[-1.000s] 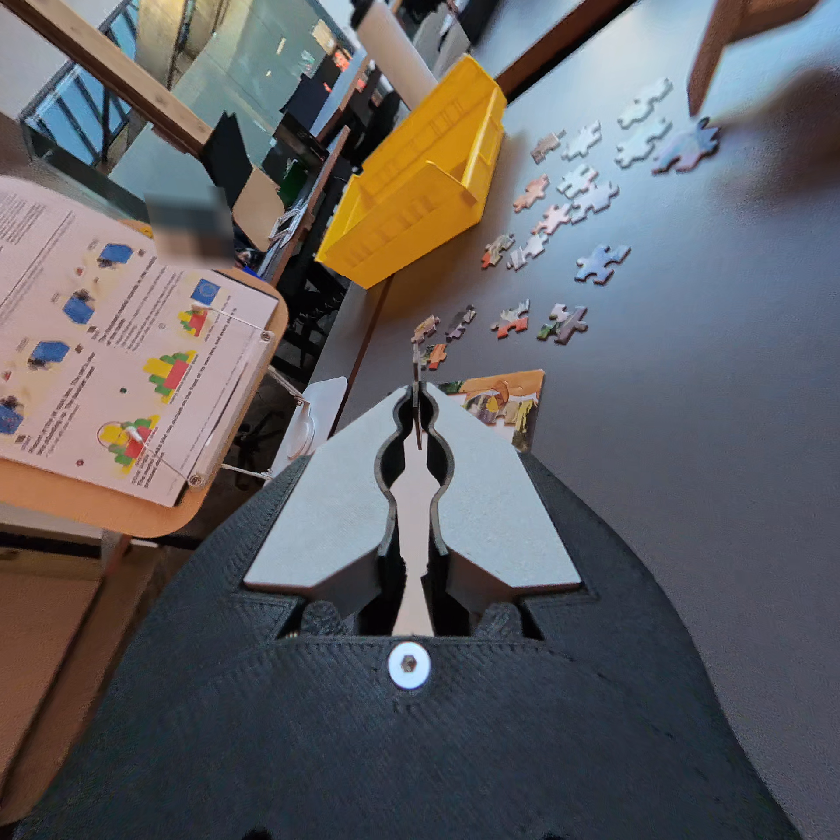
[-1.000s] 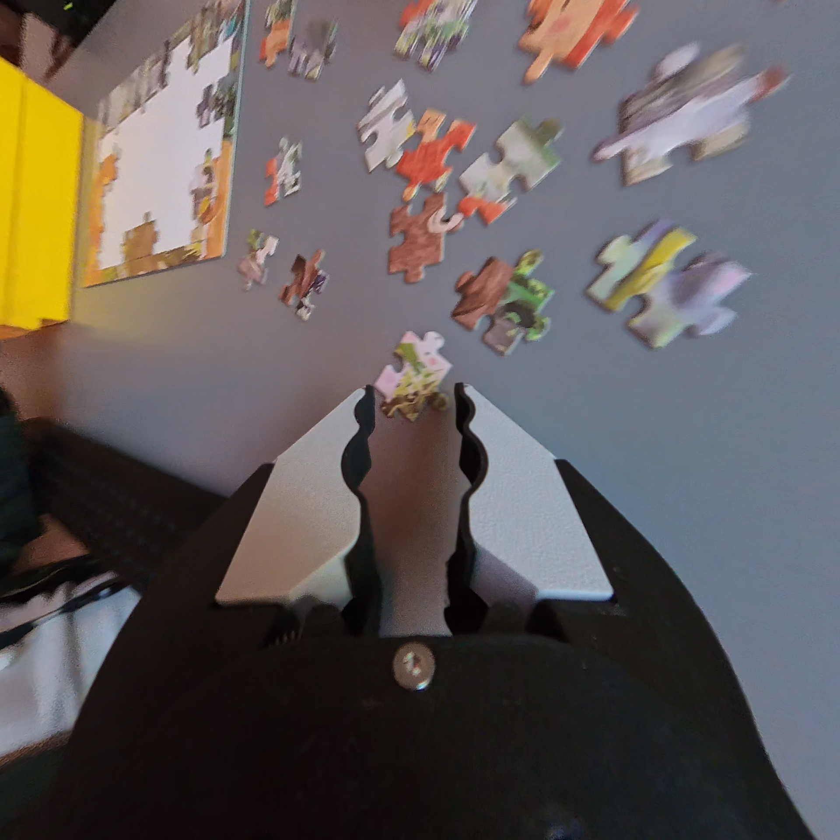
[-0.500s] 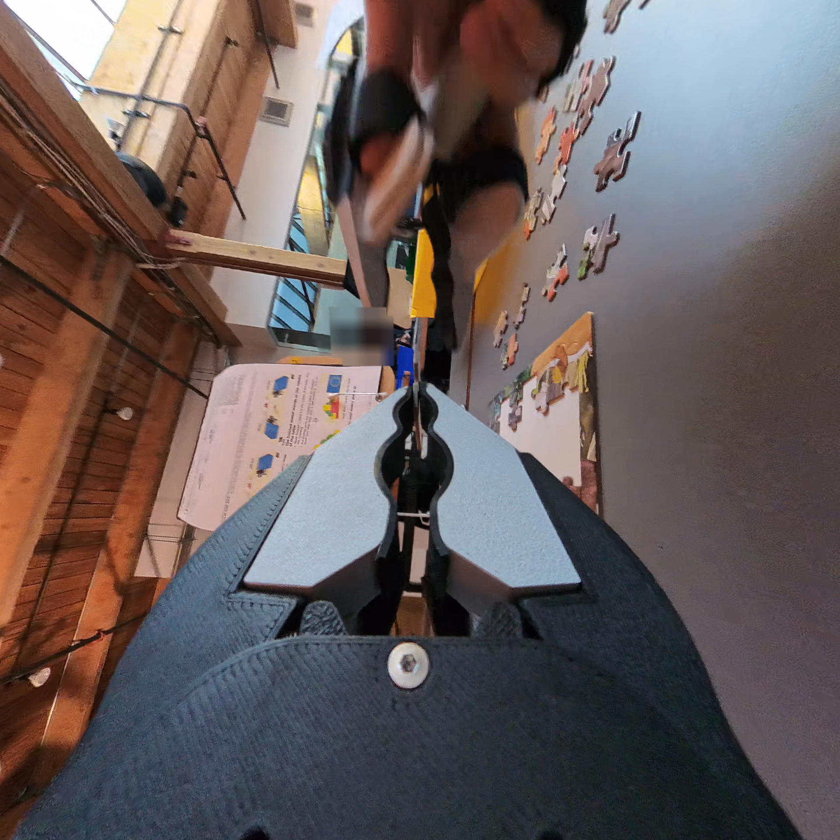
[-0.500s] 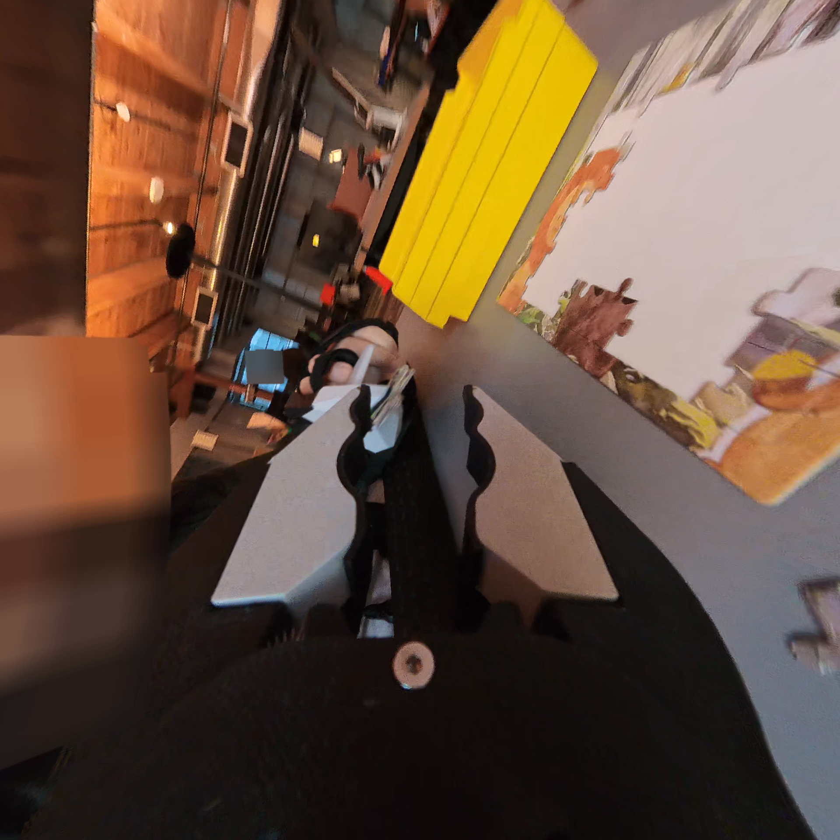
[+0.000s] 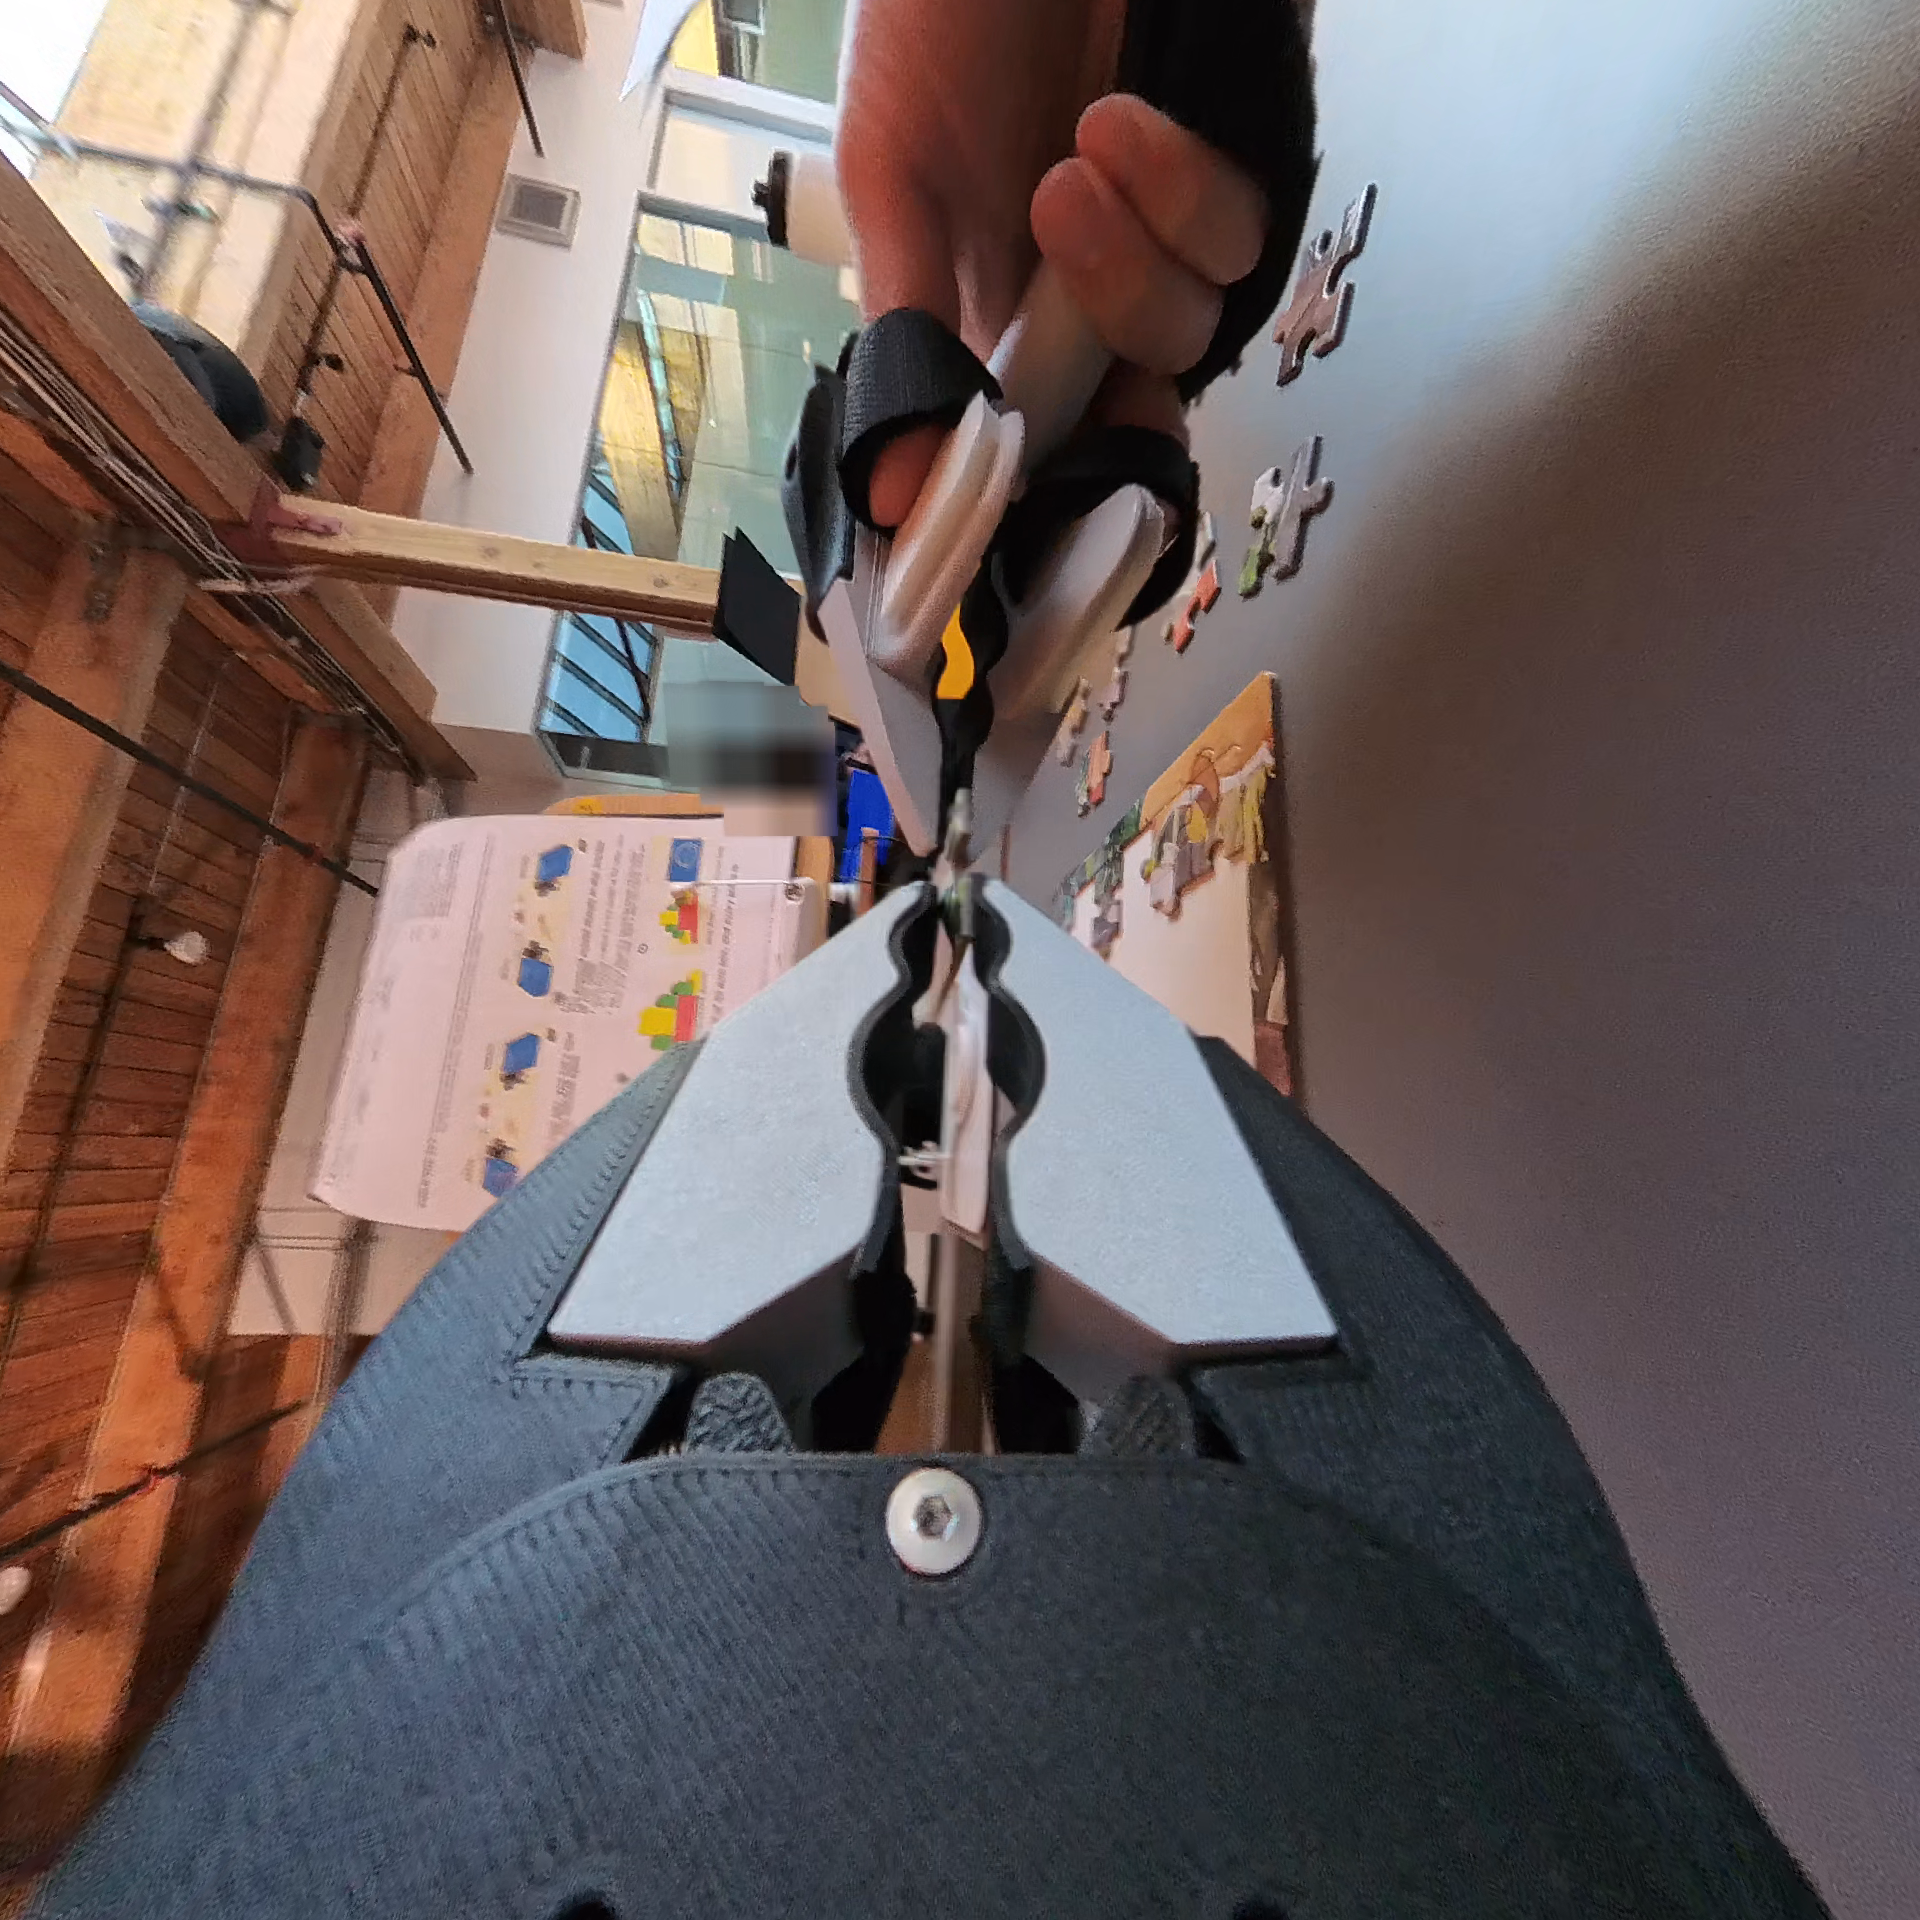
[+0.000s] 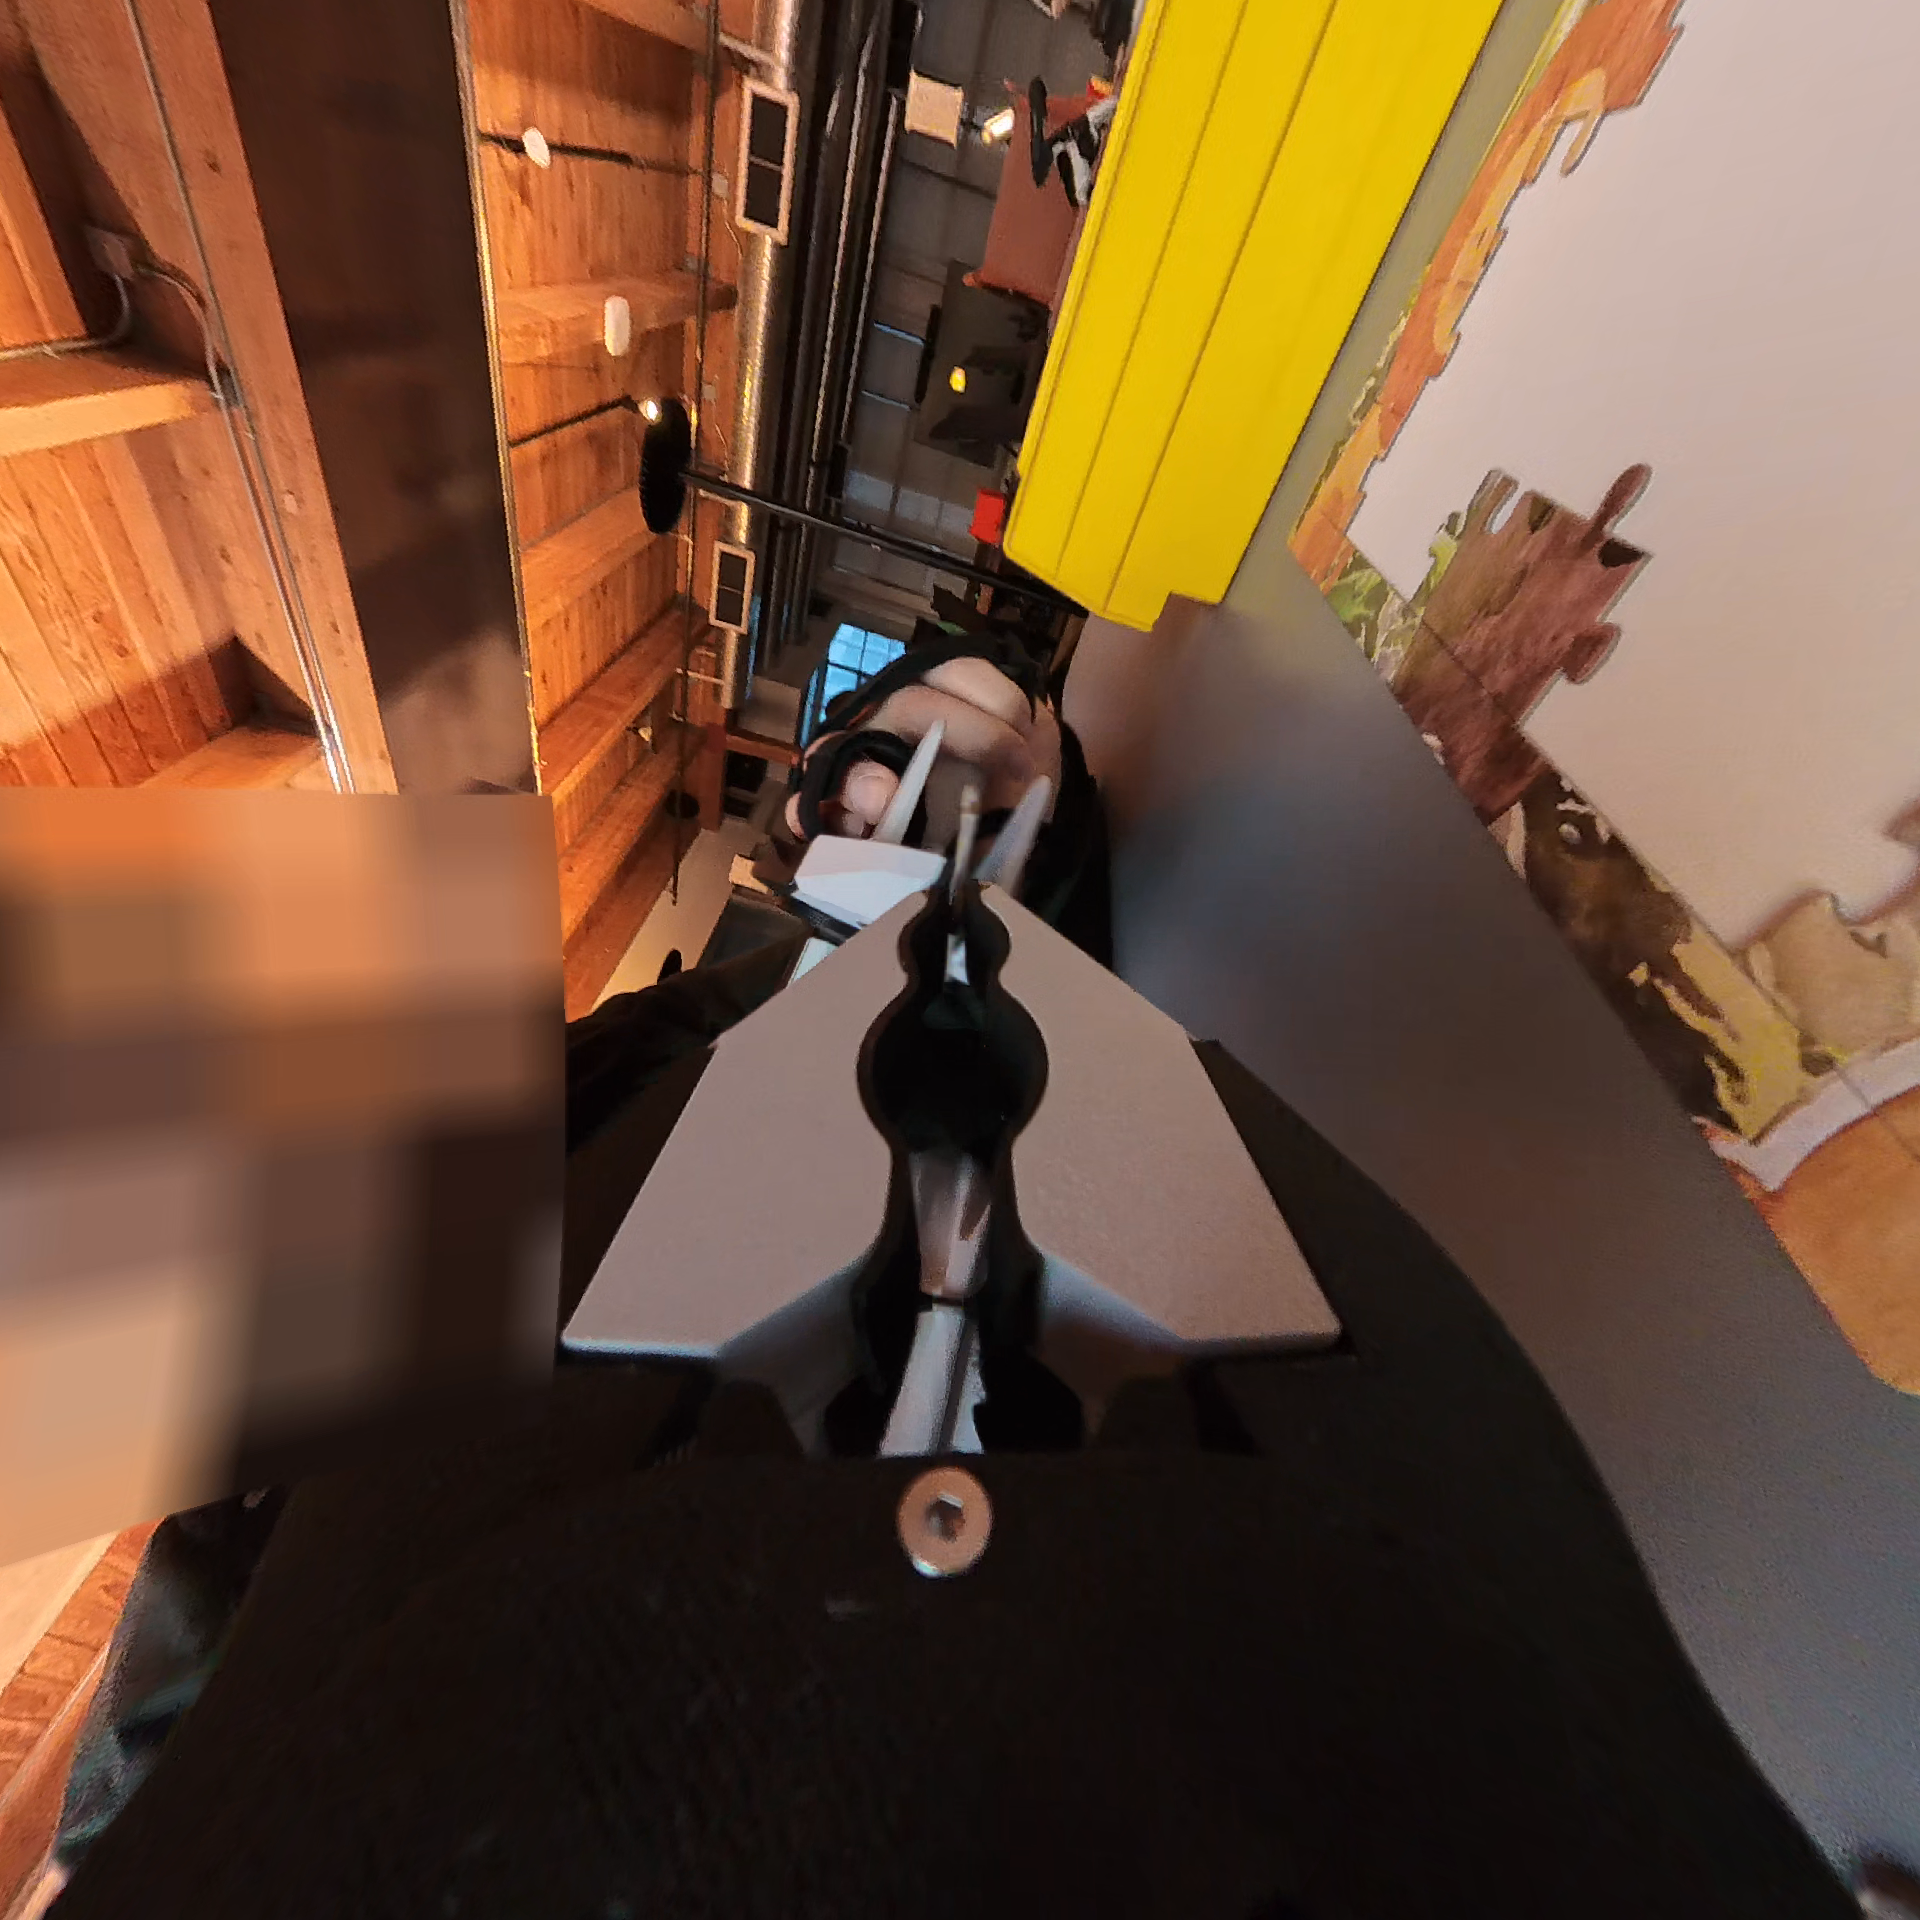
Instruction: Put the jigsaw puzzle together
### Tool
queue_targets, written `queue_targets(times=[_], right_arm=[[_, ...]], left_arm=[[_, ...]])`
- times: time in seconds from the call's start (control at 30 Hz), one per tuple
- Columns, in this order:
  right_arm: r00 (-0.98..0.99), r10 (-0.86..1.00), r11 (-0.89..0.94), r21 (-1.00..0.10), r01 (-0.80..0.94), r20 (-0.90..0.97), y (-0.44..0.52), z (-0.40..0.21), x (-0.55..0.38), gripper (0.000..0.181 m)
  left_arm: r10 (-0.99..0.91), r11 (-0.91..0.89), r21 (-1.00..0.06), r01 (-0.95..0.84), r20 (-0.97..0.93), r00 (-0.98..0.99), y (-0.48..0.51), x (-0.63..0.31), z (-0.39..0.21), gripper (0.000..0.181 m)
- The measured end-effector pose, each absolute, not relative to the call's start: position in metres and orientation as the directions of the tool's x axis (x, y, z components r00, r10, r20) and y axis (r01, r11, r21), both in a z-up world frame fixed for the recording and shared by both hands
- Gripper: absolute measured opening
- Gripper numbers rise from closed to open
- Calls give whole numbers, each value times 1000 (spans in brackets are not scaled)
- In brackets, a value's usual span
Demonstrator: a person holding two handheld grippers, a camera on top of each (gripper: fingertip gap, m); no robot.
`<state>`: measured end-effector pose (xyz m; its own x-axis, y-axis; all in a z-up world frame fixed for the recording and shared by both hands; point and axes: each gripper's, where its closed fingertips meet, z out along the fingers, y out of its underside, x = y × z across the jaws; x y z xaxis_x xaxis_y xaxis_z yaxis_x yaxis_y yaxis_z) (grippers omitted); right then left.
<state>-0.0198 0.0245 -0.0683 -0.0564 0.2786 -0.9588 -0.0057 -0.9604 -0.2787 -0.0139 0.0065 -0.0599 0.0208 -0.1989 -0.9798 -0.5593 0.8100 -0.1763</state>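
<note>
Within 1 second the right gripper (image 6: 953, 914) has swung off the loose pieces (image 5: 1288, 509) and narrowed onto the edge-on puzzle piece (image 5: 958, 894) the left gripper (image 5: 951, 914) still pinches: seemingly a mid-air handover above the desk (image 5: 1662, 727), beside the half-filled puzzle board (image 6: 1662, 416).

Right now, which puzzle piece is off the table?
The edge-on piece gripped mid-air by left tongs and right tongs; the others lie flat on the table or board.
</note>
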Motion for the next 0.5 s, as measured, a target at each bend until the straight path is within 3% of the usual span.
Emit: queue_targets(times=[0.03, 0.17, 0.2, 0.3, 0.4, 0.5], right_arm=[[-60, 278, -961, -277, -26, -959, 28, -69, -18, 1], [-30, 349, -932, -343, -117, -937, 45, -66, -1, 1], [-4, 375, -920, -371, -130, -927, 48, -67, 4, 1], [79, 452, -882, -459, -110, -888, 48, -71, 10, 1], [117, 542, -831, -551, -72, -832, 44, -67, 3, 1], [163, 624, -775, -632, 3, -764, 37, -69, -9, 1]], left_arm=[[-253, 789, -226, -572, -967, 34, 9, -16, -61, 11], [-580, 620, -556, -554, -800, 155, 30, -29, -59, 40], [-683, 547, -658, -518, -708, 179, 32, -32, -58, 39], [-957, 154, -924, -351, -228, 181, 29, -36, -50, 38], [-966, -253, -943, -214, 236, 102, 32, -37, -44, 39], [-929, -369, -909, -193, 350, 123, 47, -40, -55, 27]])
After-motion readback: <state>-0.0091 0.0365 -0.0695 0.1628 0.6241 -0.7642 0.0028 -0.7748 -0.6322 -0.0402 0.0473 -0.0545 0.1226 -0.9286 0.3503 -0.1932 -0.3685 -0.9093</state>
